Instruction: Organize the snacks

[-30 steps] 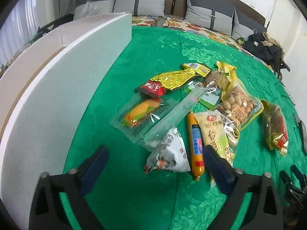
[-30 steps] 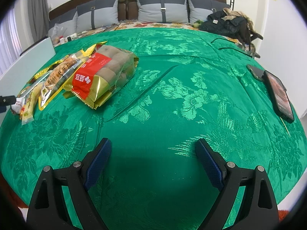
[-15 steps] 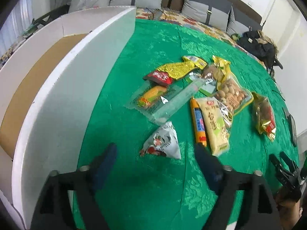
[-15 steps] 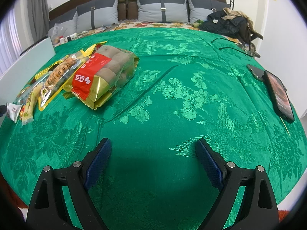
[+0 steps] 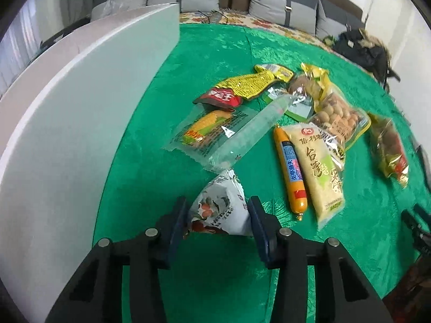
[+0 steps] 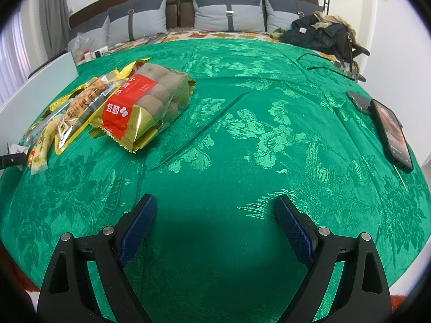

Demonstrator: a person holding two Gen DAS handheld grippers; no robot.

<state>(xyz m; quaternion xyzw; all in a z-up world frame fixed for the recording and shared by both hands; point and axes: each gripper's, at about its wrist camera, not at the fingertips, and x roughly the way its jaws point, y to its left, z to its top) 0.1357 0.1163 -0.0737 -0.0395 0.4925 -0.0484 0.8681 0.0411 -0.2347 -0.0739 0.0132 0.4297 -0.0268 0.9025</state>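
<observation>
- Left wrist view: the left hand-held gripper (image 5: 217, 216) sits low in the centre of the frame, its jaws closing around a small white triangular snack packet (image 5: 221, 210). The blue pads look to be at the packet's two edges, though a firm pinch is not yet certain.
- The packet lies on the green bedspread (image 5: 194, 53), its upper tip just touching the clear corn packet (image 5: 207, 132) above it. An orange sausage stick (image 5: 290, 169) and a pale rice-snack pack (image 5: 319, 172) lie to its right, apart from it.
- A white box (image 5: 80, 102) fills the left of the frame and is probably where the snacks go.
- To do this step well, I would finish closing squarely on the packet's body, not its thin seal, then lift straight up so the corn packet is not dragged along.
- Right wrist view: the right hand-held gripper (image 6: 214, 226) hangs at the bottom centre, jaws wide apart and empty above bare bedspread.
- A red-and-gold pastry bag (image 6: 145, 105) lies in the upper left; a phone (image 6: 392, 134) rests at the right edge, well clear.
</observation>
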